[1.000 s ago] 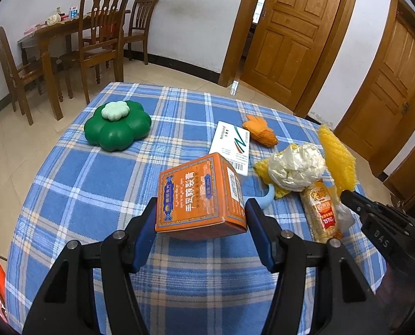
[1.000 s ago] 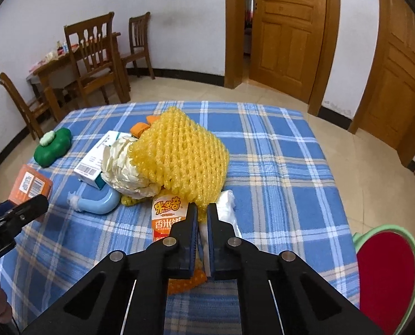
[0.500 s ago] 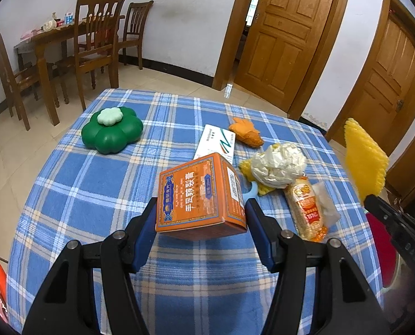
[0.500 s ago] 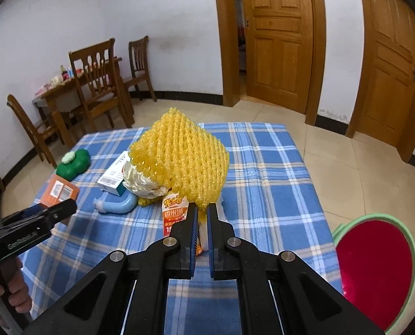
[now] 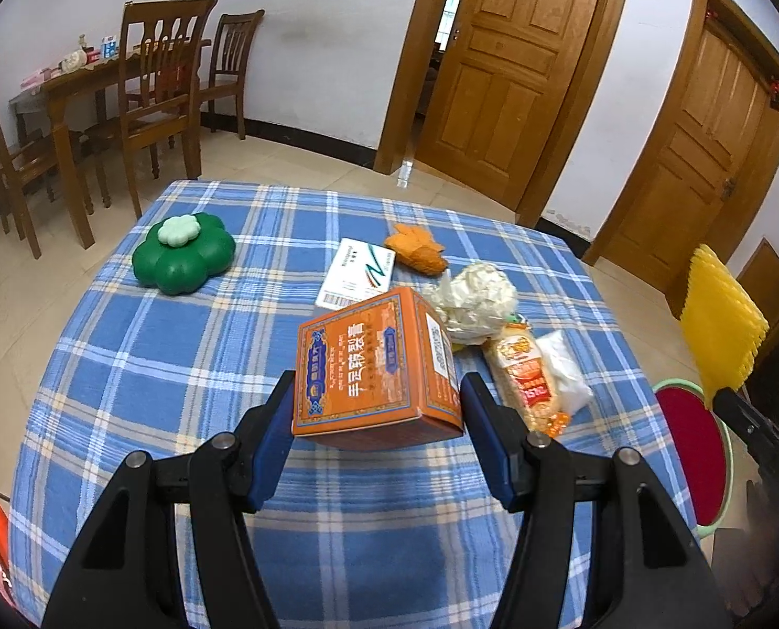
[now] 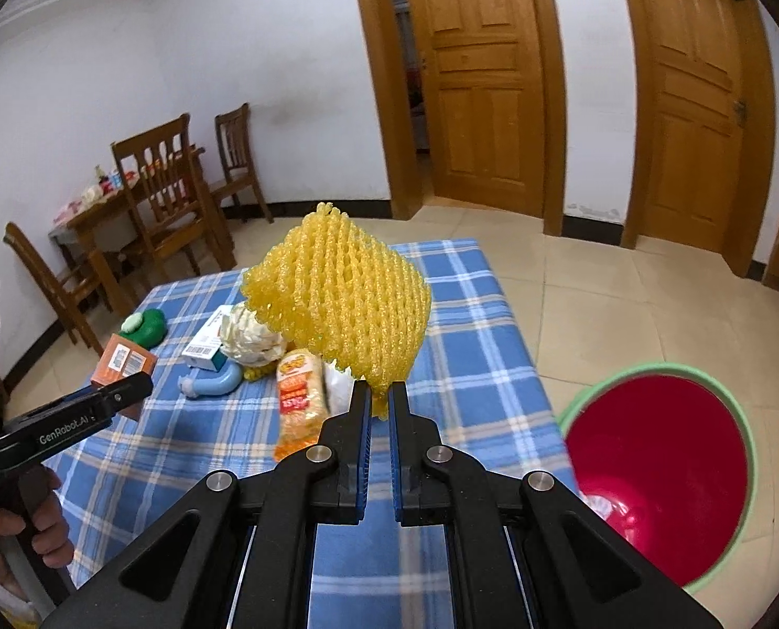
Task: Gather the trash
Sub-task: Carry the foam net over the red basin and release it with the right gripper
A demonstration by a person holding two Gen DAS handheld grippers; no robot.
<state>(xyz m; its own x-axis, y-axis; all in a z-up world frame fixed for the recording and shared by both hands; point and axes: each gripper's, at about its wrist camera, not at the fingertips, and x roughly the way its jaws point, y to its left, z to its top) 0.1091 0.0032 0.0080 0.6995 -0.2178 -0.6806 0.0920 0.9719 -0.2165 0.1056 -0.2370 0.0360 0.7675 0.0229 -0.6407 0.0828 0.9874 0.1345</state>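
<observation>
My left gripper [image 5: 376, 409] is shut on an orange carton [image 5: 374, 367] and holds it above the blue checked table [image 5: 180, 367]. My right gripper [image 6: 380, 403] is shut on a yellow foam fruit net [image 6: 342, 304], lifted above the table's right part; the net also shows in the left wrist view [image 5: 720, 325]. On the table lie a crumpled white paper ball [image 5: 473, 299], an orange snack packet [image 5: 526, 382], a clear plastic bag [image 5: 565, 372], a white box [image 5: 358, 275] and an orange wrapper [image 5: 418, 249]. A red bin with a green rim [image 6: 657, 477] stands on the floor to the right.
A green flower-shaped container [image 5: 182, 251] sits at the table's far left. A light blue curved tube [image 6: 214, 382] lies by the paper ball. Wooden chairs and a dining table [image 5: 127, 99] stand at the back left. Wooden doors [image 5: 499, 68] line the far wall.
My right gripper has lifted the yellow net up off the pile and carried it right, toward the red bin. My left gripper has kept the orange carton raised and steady.
</observation>
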